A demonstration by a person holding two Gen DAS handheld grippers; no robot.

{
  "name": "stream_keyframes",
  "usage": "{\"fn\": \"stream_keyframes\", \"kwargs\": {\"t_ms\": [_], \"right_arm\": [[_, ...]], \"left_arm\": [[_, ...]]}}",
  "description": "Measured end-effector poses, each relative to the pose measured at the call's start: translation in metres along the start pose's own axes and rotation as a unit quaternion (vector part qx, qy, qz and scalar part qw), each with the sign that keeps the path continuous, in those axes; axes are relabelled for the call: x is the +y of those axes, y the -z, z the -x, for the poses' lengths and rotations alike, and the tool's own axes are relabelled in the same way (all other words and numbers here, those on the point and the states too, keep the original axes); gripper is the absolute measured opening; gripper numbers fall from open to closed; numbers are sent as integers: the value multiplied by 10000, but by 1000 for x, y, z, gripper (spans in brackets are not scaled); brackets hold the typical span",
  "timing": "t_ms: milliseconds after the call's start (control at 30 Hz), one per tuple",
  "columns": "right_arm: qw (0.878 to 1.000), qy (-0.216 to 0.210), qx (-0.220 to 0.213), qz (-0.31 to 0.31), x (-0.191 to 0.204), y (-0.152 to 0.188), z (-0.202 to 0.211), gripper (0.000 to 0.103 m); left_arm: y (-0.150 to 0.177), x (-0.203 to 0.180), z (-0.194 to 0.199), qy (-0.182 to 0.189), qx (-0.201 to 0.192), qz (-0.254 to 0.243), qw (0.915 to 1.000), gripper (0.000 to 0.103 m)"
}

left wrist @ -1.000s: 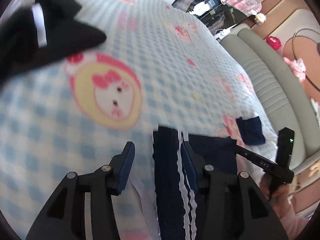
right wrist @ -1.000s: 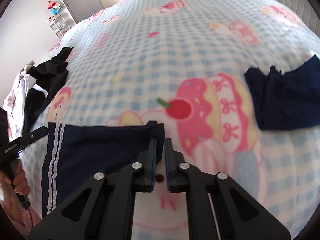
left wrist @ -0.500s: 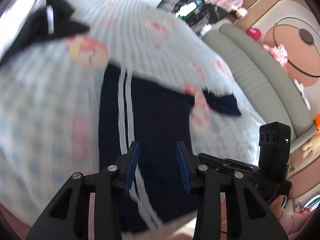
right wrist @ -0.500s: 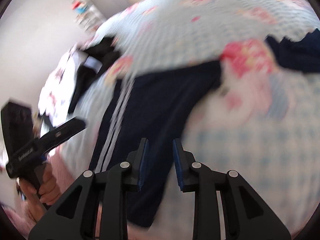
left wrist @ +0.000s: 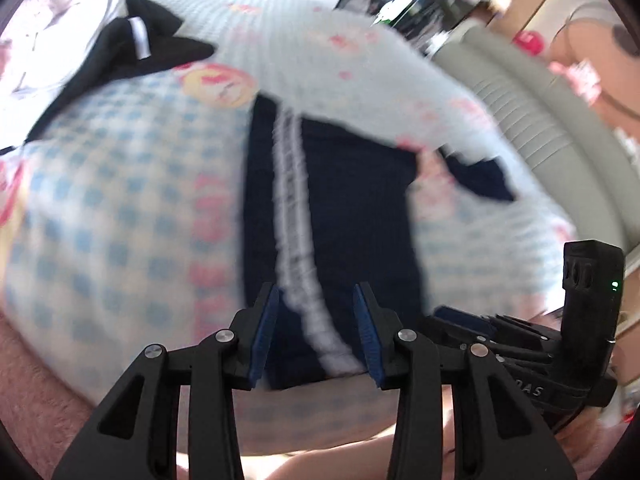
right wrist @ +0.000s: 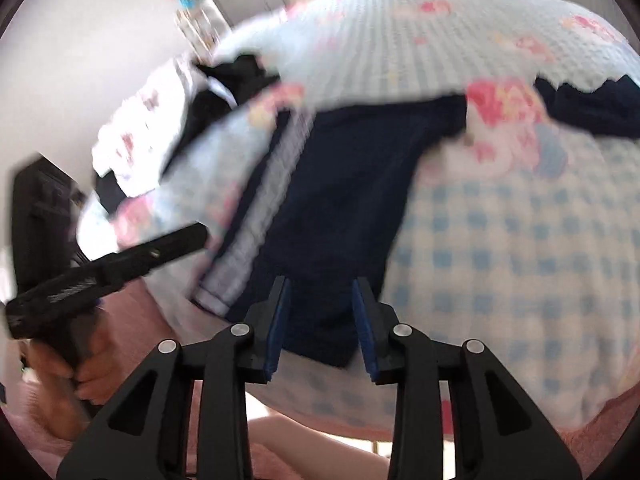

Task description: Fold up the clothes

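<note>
Navy shorts with white side stripes (left wrist: 344,216) lie flat on the checked bedspread, reaching to its near edge; they also show in the right wrist view (right wrist: 344,200). My left gripper (left wrist: 316,336) is open and empty, hovering over the shorts' near hem by the stripes. My right gripper (right wrist: 320,328) is open and empty over the near hem's plain navy corner. The right gripper's body shows in the left wrist view (left wrist: 560,352), and the left gripper's body in the right wrist view (right wrist: 104,264).
A second navy garment (left wrist: 480,176) lies right of the shorts, also in the right wrist view (right wrist: 592,108). A black garment (left wrist: 132,52) and white printed cloth (right wrist: 136,136) lie at the far left. A grey padded headboard (left wrist: 552,120) runs along the right.
Both grippers pulled back toward the bed's near edge. The right gripper opened and let go of the shorts, which now lie spread flat. The left stayed open.
</note>
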State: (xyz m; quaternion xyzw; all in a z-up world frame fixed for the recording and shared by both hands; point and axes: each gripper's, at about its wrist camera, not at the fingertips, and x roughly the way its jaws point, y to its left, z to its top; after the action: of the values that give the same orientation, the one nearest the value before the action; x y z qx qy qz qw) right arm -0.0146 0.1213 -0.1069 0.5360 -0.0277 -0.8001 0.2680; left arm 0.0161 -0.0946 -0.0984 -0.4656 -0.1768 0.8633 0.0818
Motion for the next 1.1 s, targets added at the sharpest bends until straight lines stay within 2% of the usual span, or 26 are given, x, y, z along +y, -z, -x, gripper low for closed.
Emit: {"fn": "stream_keyframes", "kwargs": {"t_ms": [33,67,167,233,300,400,433,467,500,533,633,767,900,967,1000,1033,1067,1100], "right_arm": [[9997,23,219,-123,-6,4,-9,32],[9993,-68,255,-246,-12,6,-8,32],[9981,-353,136,-481,-23,10,7,33],[9982,-357,60,-476,-24,11,13,40],[9982,-361,-15,-471,-26,12,20,41],[9976,-308,267,-561,-31,12,2,41],[9978,-63,325,-582,-34,12,0,41],[9975,58,288,-637,-38,11,3,41],[9972,105,220,-704,-42,10,6,41],[9970,4,174,-750,-44,9,9,41],[9964,-428,110,-729,-41,8,13,41],[9948,-816,401,-459,-21,11,-8,44],[9964,-527,599,-293,-19,16,-28,47],[9972,-423,601,-151,-15,15,-31,47],[9974,-381,602,-76,-12,15,-32,47],[9974,-429,579,-11,-9,14,-32,42],[9972,-512,546,51,-5,14,-32,30],[9970,-583,514,77,-3,14,-30,30]], "left_arm": [[0,5,3,2,-7,102,9999,40],[0,11,6,10,-17,209,9998,39],[-1,30,16,835,167,851,9927,42],[6,37,13,1322,420,1230,9827,42],[16,41,4,1045,557,1247,9851,42],[25,51,-5,543,722,1346,9868,40],[25,54,-1,793,647,1481,9837,40],[25,56,8,1356,463,1576,9770,45],[25,54,14,1616,380,1527,9742,54],[25,53,20,1864,301,1473,9709,57],[27,52,13,1793,386,1507,9714,58],[36,63,-22,1621,827,1936,9641,58],[42,66,-38,1644,975,2135,9581,60],[42,64,-35,1639,913,2067,9602,60],[43,63,-33,1635,882,2031,9614,55],[43,62,-31,1632,851,1995,9625,48],[43,61,-29,1628,820,1959,9635,31],[44,60,-27,1624,789,1923,9646,29]]}}
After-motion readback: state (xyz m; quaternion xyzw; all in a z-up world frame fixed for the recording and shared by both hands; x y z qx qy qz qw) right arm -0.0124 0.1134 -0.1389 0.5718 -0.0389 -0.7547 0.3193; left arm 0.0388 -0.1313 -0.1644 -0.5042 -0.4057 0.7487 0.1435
